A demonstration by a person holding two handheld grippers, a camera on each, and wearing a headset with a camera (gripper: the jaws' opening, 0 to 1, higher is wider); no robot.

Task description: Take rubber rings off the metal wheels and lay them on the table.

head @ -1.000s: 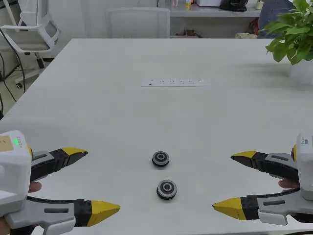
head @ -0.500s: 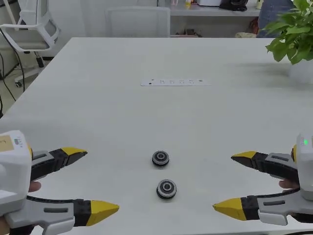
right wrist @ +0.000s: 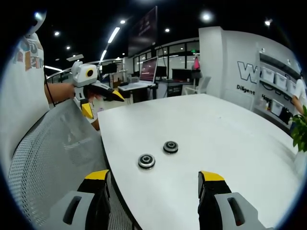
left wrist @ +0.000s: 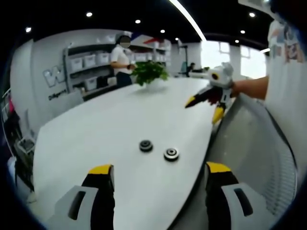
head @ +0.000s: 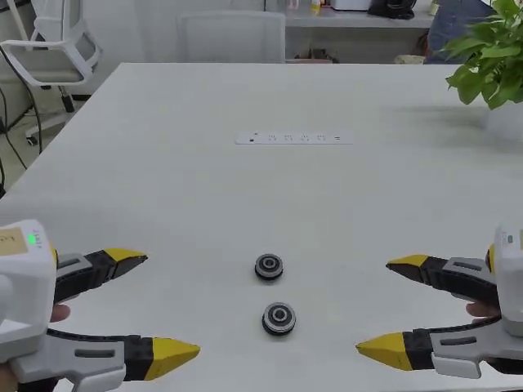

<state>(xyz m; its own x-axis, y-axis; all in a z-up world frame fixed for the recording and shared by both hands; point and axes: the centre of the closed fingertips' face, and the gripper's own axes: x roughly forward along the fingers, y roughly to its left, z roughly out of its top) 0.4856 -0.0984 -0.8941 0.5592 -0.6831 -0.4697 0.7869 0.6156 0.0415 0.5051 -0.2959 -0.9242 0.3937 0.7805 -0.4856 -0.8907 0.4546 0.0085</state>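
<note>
Plain white surface [head: 245, 196], and the left yellow-tipped tool [head: 170, 305] and right yellow-tipped tool [head: 375, 306] both hung wide apart, empty. Between them sat two small round metal wheels [head: 269, 266], black rubber rings [head: 265, 318] still on. Rings looked stretchy, grippy; I'd pinch the outer edge.

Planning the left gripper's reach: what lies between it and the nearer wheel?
Nothing but bare table: in the head view and the left gripper view, the stretch from the open left gripper to the nearer wheel holds no object.

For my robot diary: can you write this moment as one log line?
left gripper open | right gripper open | far wheel, near wheel on table, untouched
</note>
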